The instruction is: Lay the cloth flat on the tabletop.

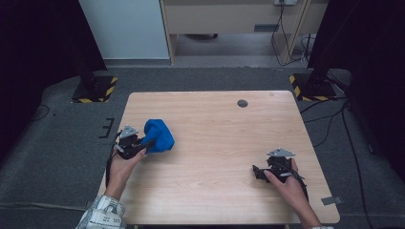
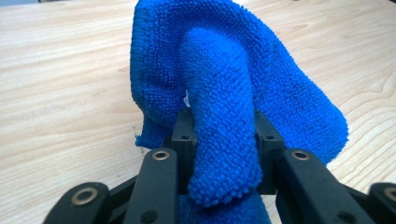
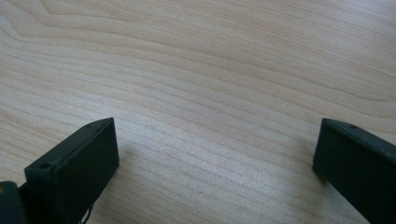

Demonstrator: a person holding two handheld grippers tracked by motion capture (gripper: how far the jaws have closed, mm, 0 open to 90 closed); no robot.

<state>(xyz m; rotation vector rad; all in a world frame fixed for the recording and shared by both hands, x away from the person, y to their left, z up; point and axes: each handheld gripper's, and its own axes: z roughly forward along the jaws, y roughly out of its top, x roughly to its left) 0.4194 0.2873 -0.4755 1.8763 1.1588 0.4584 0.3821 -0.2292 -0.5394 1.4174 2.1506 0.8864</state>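
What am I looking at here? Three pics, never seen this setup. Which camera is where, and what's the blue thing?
There is no robot arm: a person at a wooden table holds a hand-operated two-jaw gripper in each hand. The high view is a fixed camera above the person, looking forward and down; the forearms enter from the bottom. The other two pictures come from cameras riding on the grippers, looking along their black jaws.

The left gripper is closed on a bunched blue microfibre cloth, with a thick fold pinched between the jaws. The right gripper sits near the table's right side with its jaws wide apart and nothing between them, just bare wood. A small dark round spot marks the far edge of the table.
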